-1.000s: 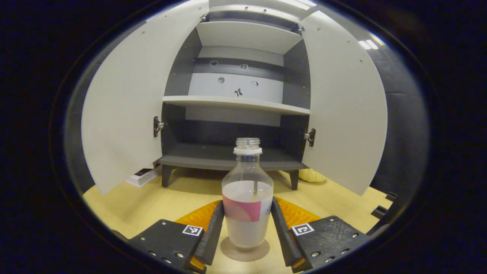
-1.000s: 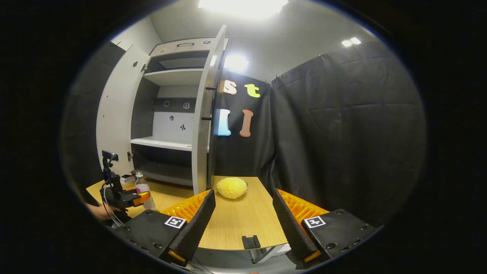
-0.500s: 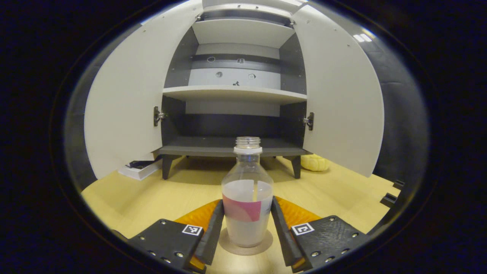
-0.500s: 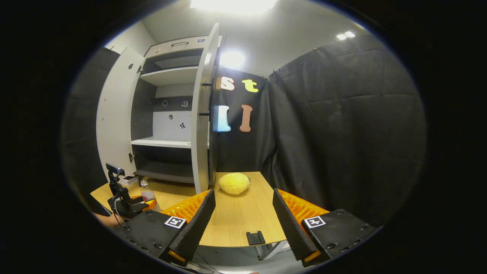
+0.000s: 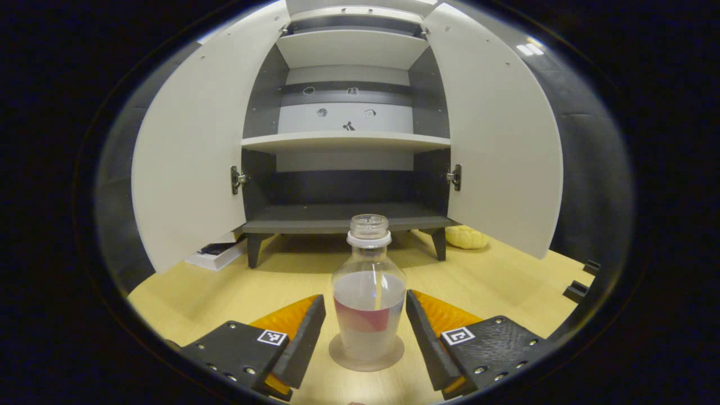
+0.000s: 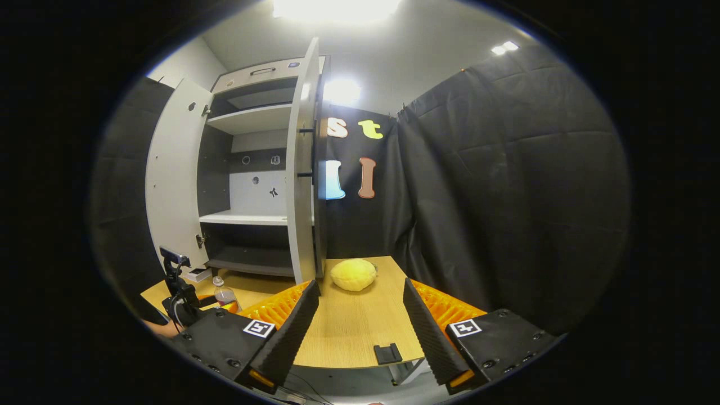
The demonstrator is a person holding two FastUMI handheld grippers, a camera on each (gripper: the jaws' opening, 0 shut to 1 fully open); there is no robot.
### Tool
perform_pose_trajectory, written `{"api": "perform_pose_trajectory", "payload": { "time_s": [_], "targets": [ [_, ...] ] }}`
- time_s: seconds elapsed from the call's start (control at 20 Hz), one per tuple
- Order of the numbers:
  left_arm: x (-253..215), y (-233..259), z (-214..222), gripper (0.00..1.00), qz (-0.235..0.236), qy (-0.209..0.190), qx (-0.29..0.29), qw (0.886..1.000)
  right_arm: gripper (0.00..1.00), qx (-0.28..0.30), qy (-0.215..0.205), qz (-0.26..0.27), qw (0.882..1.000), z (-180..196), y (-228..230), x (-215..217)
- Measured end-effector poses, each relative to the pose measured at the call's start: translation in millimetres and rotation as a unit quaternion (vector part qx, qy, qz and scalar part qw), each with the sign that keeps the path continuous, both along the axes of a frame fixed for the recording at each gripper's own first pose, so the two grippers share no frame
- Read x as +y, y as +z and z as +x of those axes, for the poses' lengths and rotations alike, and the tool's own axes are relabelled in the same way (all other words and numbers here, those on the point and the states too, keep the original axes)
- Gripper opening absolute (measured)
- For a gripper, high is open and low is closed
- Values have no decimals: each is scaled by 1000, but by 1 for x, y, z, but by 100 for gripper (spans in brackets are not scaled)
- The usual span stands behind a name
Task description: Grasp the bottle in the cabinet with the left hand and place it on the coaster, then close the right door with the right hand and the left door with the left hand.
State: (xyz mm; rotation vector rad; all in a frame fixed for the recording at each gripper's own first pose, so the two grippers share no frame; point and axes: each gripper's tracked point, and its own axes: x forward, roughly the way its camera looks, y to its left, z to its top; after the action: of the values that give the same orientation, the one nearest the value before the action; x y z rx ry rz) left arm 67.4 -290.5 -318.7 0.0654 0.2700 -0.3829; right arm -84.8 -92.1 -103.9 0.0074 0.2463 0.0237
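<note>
Standing the bottle (image 5: 368,298) on the coaster (image 5: 366,354), our left gripper (image 5: 365,332) has its jaws apart, so the right door (image 5: 495,129) at two o'clock comes next.

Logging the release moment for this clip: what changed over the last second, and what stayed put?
The left gripper let go: its black fingers, earlier pressed on the clear plastic bottle with the pink label, now stand apart from it on both sides. The bottle stays upright on the round brown coaster. The right gripper remains open over the wooden table. Both white cabinet doors remain open; the yellow plush is unmoved.
</note>
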Motion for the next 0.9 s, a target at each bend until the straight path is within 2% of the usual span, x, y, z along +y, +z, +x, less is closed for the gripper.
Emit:
{"api": "perform_pose_trajectory", "payload": {
  "time_s": [0.2,0.45,0.5,0.6,0.75,0.9],
  "targets": [
    [7,31,-5,84,-9,10,-8,1000,94,-17,6,12,1000,8,15,4],
    [18,100,-30,84,-14,18,-39,999,96,-49,16,36,998,29,44,8],
    [22,116,-34,87,-13,21,-46,999,97,-50,18,39,998,35,49,8],
    [34,143,-43,84,-8,33,-56,998,99,-50,24,40,998,45,56,8],
    [50,185,-59,83,-32,42,-65,997,96,-57,28,41,997,64,68,7],
    [74,224,-70,84,-33,51,-76,995,96,-59,33,44,997,87,81,6]
  ]
}}
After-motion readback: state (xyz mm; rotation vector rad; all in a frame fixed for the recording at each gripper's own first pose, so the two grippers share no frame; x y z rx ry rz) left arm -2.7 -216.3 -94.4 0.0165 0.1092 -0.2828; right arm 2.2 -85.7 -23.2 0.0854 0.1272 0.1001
